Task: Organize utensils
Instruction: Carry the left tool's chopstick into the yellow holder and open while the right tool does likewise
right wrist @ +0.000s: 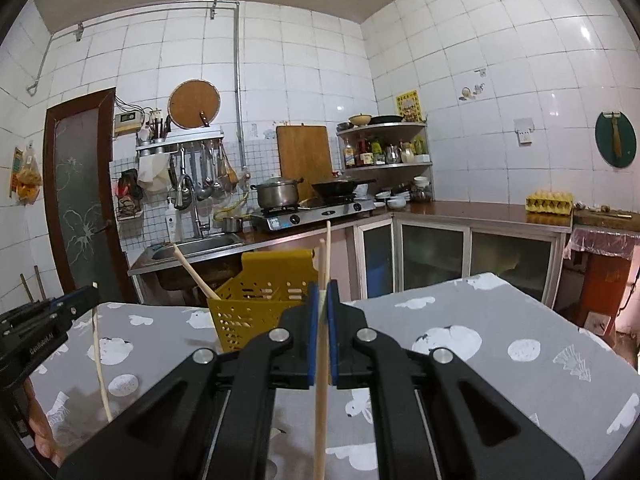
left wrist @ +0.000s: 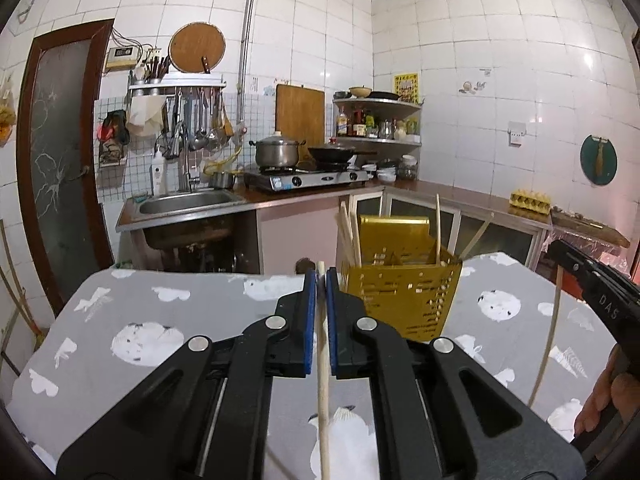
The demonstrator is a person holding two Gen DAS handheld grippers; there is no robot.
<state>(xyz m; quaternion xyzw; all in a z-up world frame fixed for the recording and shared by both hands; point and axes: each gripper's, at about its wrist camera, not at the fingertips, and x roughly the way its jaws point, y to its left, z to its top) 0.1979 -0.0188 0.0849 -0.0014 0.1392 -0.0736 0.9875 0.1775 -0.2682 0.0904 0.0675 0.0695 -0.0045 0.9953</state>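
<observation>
Two chopsticks are up off the table, one in each of our grippers. In the left wrist view the left gripper (left wrist: 321, 276) sits at centre frame, its blue pads pinched together on a pale chopstick (left wrist: 322, 380) that runs from just above the tips down to the bottom edge. In the right wrist view the right gripper (right wrist: 323, 292) is clamped the same way on a second chopstick (right wrist: 321, 360), which stands nearly upright through the middle of the frame, its top end rising above the jaws.

Just beyond both grippers stands the yellow perforated utensil basket (left wrist: 404, 300), right of centre in the left view and left of centre in the right view. We see several more chopsticks (left wrist: 349, 236) leaning inside it, their ends poking over the rim.

The basket rests on a table covered by a grey cloth with white prints (left wrist: 168, 312).

Each view catches the other gripper at its edge: the right one at the far right of the left view, the left one at the far left of the right view, each with its stick hanging below.

Behind are a steel sink (left wrist: 188, 204), a gas stove (left wrist: 308, 178) with a pot (left wrist: 277, 151) and a wok, and white wall tiles.
</observation>
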